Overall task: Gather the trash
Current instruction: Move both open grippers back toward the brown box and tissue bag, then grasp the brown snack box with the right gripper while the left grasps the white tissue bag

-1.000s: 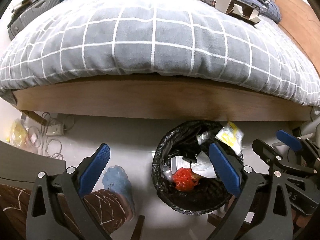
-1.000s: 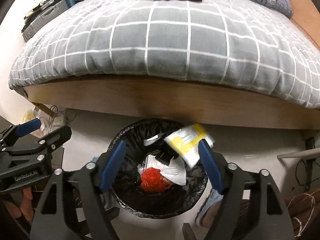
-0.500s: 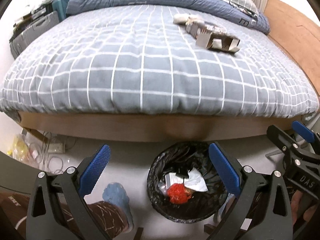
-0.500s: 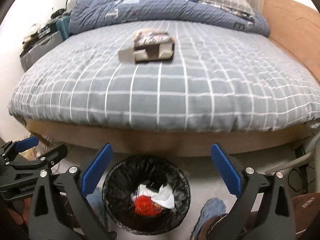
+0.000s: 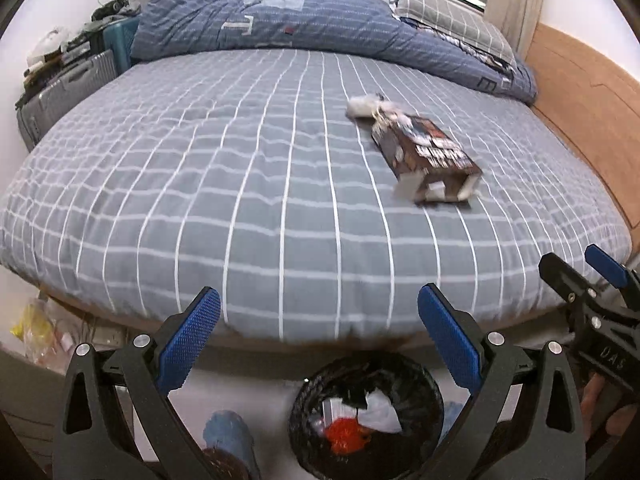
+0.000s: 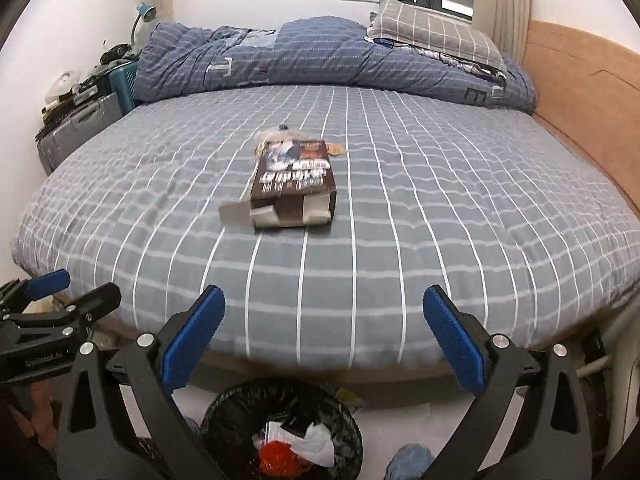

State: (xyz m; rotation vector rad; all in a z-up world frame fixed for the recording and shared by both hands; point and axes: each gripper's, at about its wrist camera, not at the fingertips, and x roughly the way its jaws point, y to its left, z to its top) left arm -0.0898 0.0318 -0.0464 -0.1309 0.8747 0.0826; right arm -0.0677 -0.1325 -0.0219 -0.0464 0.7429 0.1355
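A brown cardboard box [image 5: 430,162] [image 6: 294,190] with open end flaps lies on the grey checked bed [image 5: 240,184] [image 6: 440,208]. Crumpled pale wrappers [image 5: 362,105] [image 6: 280,135] sit just behind it. On the floor below the bed's edge stands a black-lined trash bin [image 5: 366,420] [image 6: 280,432] holding red, white and silver rubbish. My left gripper [image 5: 318,344] is open and empty above the bin. Open and empty too, my right gripper [image 6: 324,340] hangs over the bed's near edge. Each gripper shows at the side of the other's view.
A rumpled blue duvet [image 6: 320,56] and a checked pillow [image 6: 432,34] lie at the bed's far end. Suitcases and clutter [image 5: 68,80] stand at the left, a wooden headboard [image 6: 584,92] at the right. A person's blue slipper [image 5: 228,436] is beside the bin.
The yellow and white wrapper left the right gripper's jaws, which opened wider, and is no longer seen. Both grippers rose and tilted up from the bin toward the bed top.
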